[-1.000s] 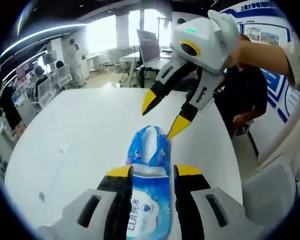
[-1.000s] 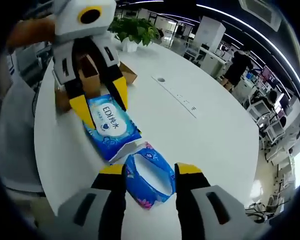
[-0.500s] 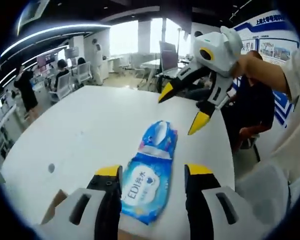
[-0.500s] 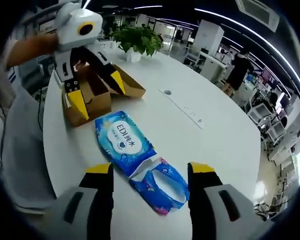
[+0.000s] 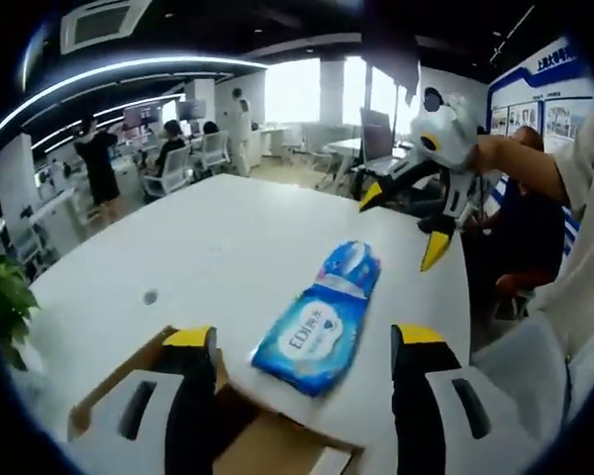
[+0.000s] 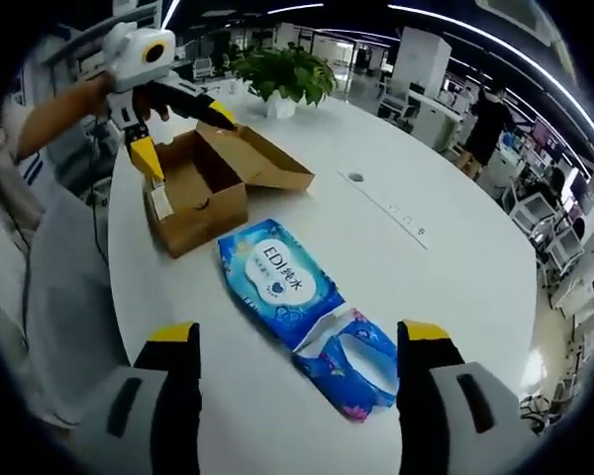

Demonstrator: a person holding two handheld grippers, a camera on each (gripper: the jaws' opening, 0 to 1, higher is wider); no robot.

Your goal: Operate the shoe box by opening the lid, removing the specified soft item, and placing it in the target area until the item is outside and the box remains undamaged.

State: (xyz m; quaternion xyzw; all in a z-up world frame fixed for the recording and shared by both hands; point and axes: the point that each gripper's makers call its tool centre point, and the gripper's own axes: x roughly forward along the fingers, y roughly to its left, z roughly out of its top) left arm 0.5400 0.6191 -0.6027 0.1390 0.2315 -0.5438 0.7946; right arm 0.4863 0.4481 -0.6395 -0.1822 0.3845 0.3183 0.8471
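Observation:
A blue wet-wipes pack [image 5: 322, 322] [image 6: 277, 282] lies flat on the white table [image 5: 208, 247], its far end flap torn open. The brown cardboard shoe box [image 6: 213, 183] [image 5: 247, 440] stands open, lid folded back, beside the pack. My left gripper [image 5: 304, 336] is open, jaws wide apart above the box's edge, and the pack lies beyond its tips. In the right gripper view it [image 6: 183, 137] hovers over the box. My right gripper [image 6: 297, 332] is open and holds nothing, with the pack's flap end just ahead of its tips. In the left gripper view it [image 5: 403, 226] hangs open past the pack's far end.
A potted plant [image 6: 282, 74] stands on the table behind the box. A round cable port [image 6: 354, 178] and a strip of sockets sit mid-table. A person in dark clothes [image 5: 520, 208] sits by the table's edge. Office chairs and several people are further back.
The left gripper's jaws, close around the pack a second ago, have spread and drawn back over the box. The right gripper has also pulled away. The pack stays on the table.

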